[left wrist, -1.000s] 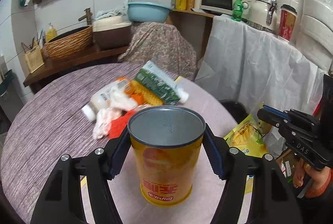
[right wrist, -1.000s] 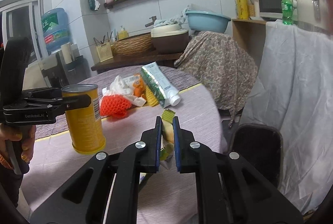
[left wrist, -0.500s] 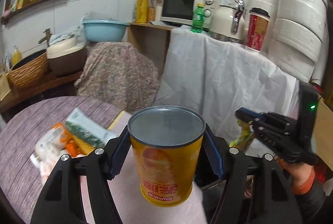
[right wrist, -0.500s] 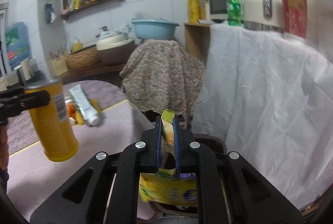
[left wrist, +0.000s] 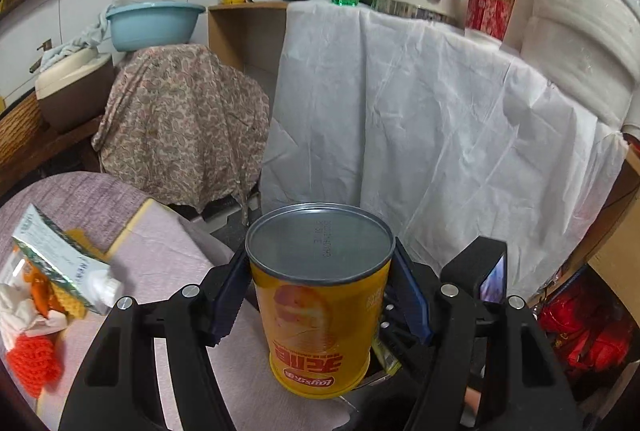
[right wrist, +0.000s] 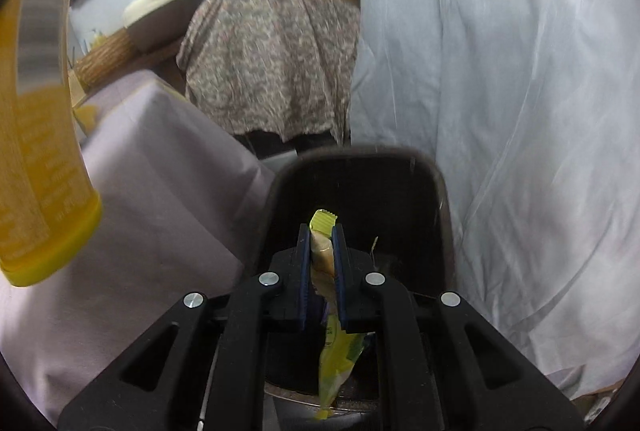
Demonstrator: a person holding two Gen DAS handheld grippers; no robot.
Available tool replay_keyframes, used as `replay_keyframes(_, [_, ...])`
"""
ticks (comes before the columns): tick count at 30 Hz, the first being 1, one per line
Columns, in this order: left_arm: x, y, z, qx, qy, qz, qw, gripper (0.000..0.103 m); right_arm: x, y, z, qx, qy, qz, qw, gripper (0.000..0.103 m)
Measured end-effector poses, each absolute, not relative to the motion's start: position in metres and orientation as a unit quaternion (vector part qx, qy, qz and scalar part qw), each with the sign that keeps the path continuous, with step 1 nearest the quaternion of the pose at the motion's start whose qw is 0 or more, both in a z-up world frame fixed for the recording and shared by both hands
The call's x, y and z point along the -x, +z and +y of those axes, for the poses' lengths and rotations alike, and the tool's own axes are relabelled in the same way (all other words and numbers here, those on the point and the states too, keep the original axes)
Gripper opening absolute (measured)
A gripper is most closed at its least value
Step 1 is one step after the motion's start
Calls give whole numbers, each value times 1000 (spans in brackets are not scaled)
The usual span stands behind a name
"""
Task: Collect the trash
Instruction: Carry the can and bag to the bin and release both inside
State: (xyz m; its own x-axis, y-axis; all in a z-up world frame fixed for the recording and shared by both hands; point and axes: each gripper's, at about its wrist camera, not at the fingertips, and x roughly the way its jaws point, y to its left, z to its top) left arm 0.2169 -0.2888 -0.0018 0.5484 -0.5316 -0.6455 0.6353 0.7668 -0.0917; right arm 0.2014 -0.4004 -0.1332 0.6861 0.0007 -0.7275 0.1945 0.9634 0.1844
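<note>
My left gripper [left wrist: 320,291] is shut on a yellow chip can [left wrist: 320,315] with a grey metal end, held upright past the table's right edge. The can also shows blurred at the left of the right wrist view [right wrist: 40,135]. My right gripper [right wrist: 322,243] is shut on a yellow snack wrapper [right wrist: 334,363] that hangs down over the open black trash bin [right wrist: 360,183]. More trash lies on the table in the left wrist view: a green and white tube [left wrist: 60,263], an orange net [left wrist: 34,363], white tissue [left wrist: 20,311].
The round table with a purple cloth [left wrist: 160,263] is at the left. A white sheet [left wrist: 440,135] hangs over a counter behind the bin. A paisley-covered object [left wrist: 180,119] stands beyond. A red bag [left wrist: 588,331] lies at the right on the floor.
Both grippers have swung right, off the table toward the bin. The wrapper now hangs over the bin's opening. The can has moved past the table edge.
</note>
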Motion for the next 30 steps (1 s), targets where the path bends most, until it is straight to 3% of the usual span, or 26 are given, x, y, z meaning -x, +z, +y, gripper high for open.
replay_keyframes(1, [-219, -7, -294, -77, -332, 345, 875, 66, -203, -143, -401, -130, -52, 402, 905, 14])
replay_keyframes(2, [-221, -11, -299, -78, -331, 349, 873, 66, -202, -150, -401, -130, -55, 408, 902, 22])
replay_keyframes(3, [-223, -15, -303, -79, -331, 353, 872, 66, -202, -156, -401, -127, -61, 413, 900, 39])
replay_keyframes(5, [-225, -22, -313, -82, -330, 361, 868, 66, -198, -161, -402, -129, -72, 403, 903, 63])
replay_keyframes(11, [-232, -46, -348, -103, -320, 384, 860, 66, -165, -162, -426, -163, -106, 371, 908, 64])
replay_keyframes(16, [-245, -78, -376, -115, -304, 423, 846, 66, -127, -155, -447, -163, -171, 350, 907, 70])
replay_keyframes(30, [-280, -206, -418, -169, -220, 548, 789, 66, -61, -152, -486, -207, -232, 313, 897, 71])
